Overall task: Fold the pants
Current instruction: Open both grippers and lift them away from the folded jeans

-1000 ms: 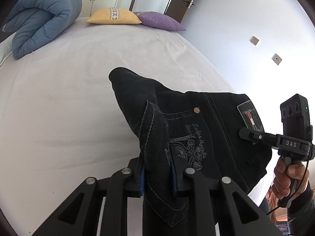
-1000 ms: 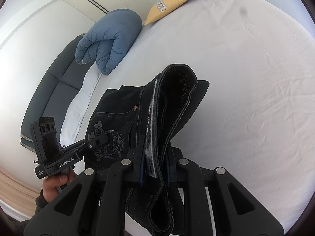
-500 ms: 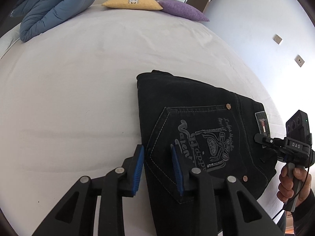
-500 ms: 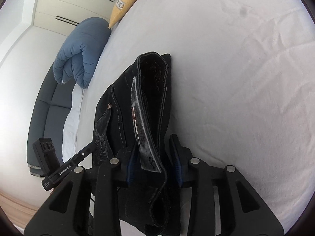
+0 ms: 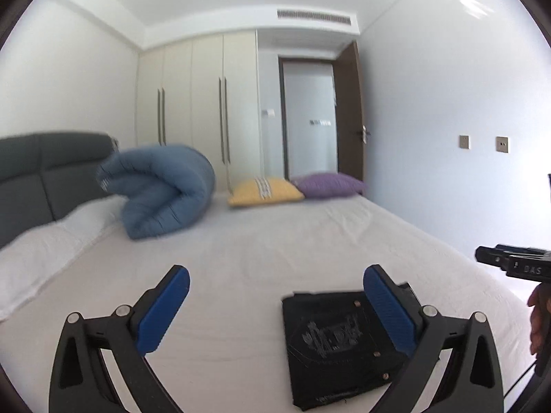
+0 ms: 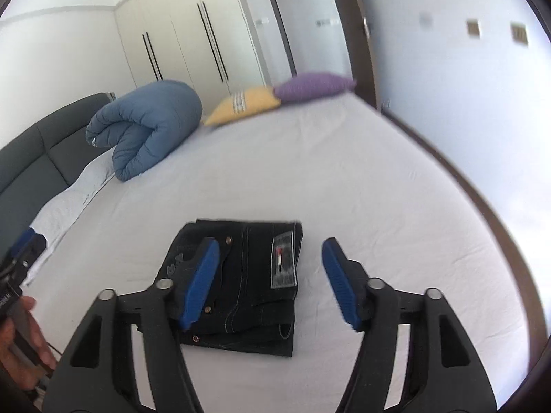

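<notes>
Now both grippers have let go: the left gripper (image 5: 275,277) and right gripper (image 6: 270,249), which pinched the pants (image 6: 255,275) a second ago, have just spread wide and lifted clear, leaving them folded flat on the bed (image 6: 344,172)

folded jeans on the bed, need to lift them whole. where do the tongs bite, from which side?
Probably the thick stacked near edge of the folded jeans, coming in low from the near side of the bed. They lie flat as a compact rectangle, so one tong must slide beneath every layer.
</notes>
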